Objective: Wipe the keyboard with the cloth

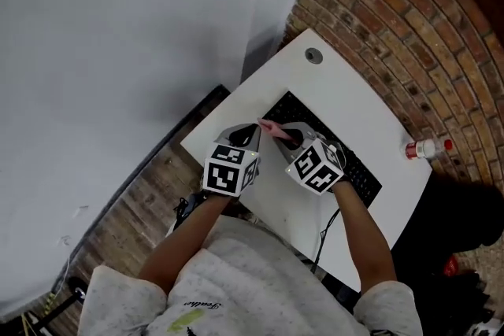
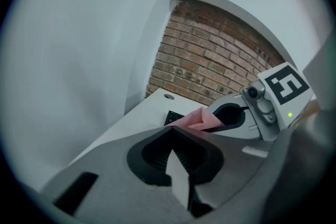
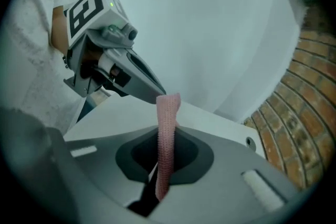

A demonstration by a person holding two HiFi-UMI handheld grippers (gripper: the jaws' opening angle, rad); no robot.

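Note:
A pink cloth (image 1: 272, 130) hangs stretched above the left end of the black keyboard (image 1: 361, 174) on the white desk (image 1: 331, 86). My left gripper (image 1: 256, 127) is shut, its tips pinching one end of the cloth (image 2: 202, 119). My right gripper (image 1: 286, 137) is shut on the other end. In the right gripper view the cloth (image 3: 166, 144) runs as a narrow strip out of my jaws up to the left gripper's tips (image 3: 156, 93). Both grippers hover close together over the keyboard, most of which they hide.
A round cable grommet (image 1: 313, 55) sits near the desk's far corner. A white spray bottle with a red cap (image 1: 426, 147) stands by the desk's right edge. A curved brick wall (image 1: 409, 20) lies behind, a white wall (image 1: 118, 35) to the left. A cable (image 1: 323, 236) hangs off the front edge.

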